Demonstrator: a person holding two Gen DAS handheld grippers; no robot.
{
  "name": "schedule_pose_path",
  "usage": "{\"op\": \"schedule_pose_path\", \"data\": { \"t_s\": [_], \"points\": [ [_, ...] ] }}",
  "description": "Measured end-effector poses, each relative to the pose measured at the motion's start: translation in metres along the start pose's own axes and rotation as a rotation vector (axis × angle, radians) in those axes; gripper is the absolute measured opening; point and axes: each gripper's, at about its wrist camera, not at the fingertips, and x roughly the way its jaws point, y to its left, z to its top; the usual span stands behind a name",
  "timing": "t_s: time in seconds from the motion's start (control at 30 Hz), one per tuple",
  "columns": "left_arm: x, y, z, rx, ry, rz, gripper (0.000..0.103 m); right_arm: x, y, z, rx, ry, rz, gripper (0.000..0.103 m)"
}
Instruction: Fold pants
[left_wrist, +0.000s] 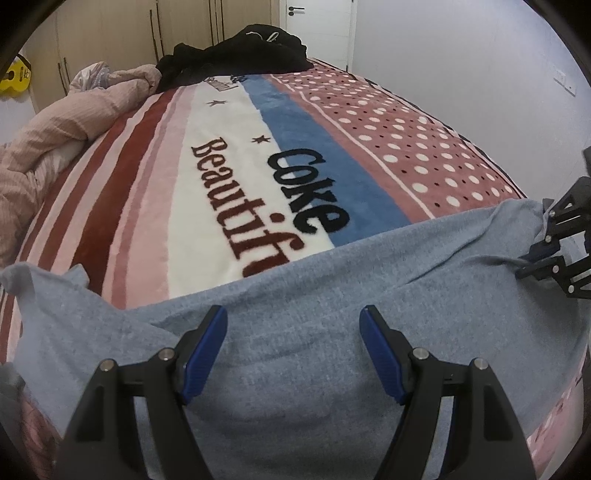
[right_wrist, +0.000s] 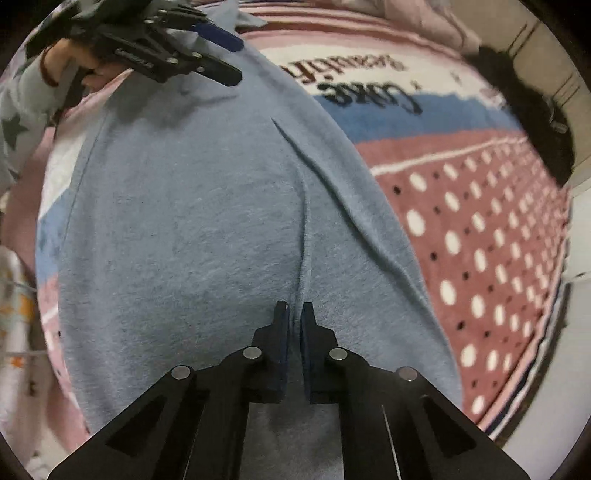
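**Pants spread flat, right gripper pinching a crease**

So the pants (right_wrist: 207, 221) are light blue knit and lie spread out across the near end of the bed (left_wrist: 406, 147), on top of the striped and dotted blanket (left_wrist: 229, 177) with the big lettering. Everything below is placed relative to those pants

The right gripper (right_wrist: 294, 314) is down on the pants at their right end, jaws brought together with a raised ridge of the blue fabric caught between them. Looks like a pinch on the cloth, though how much it really has I can't say. The left gripper (left_wrist: 293, 332) hangs over the middle of the pants with its jaws wide apart and nothing between them

My read: this is the start of a fold, one end grabbed, the other not yet. Next move probably calls for the left gripper to come down and clamp the pants edge too, so both ends lift together and the cloth doesn't bunch

No containers anywhere. Beyond the pants there's just a pink duvet (left_wrist: 74, 110) and a black garment (left_wrist: 236, 51) piled at the far end of the bed
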Motion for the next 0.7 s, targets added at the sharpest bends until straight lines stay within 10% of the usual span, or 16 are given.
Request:
{"op": "schedule_pose_path", "data": {
  "t_s": [0.37,0.6,0.7],
  "points": [
    [-0.003,-0.001,0.003,-0.023,-0.023,0.013,0.071,-0.019,-0.012,0.01,0.03,-0.066,-0.209,0.0],
    [-0.012,0.01,0.0,-0.025,-0.038,0.026,0.071,-0.017,-0.039,0.015,0.142,-0.087,-0.004,0.001],
    [-0.016,0.018,0.0,-0.035,-0.042,0.03,0.071,-0.013,-0.034,0.026,0.151,-0.112,0.043,0.022]
  ]
}}
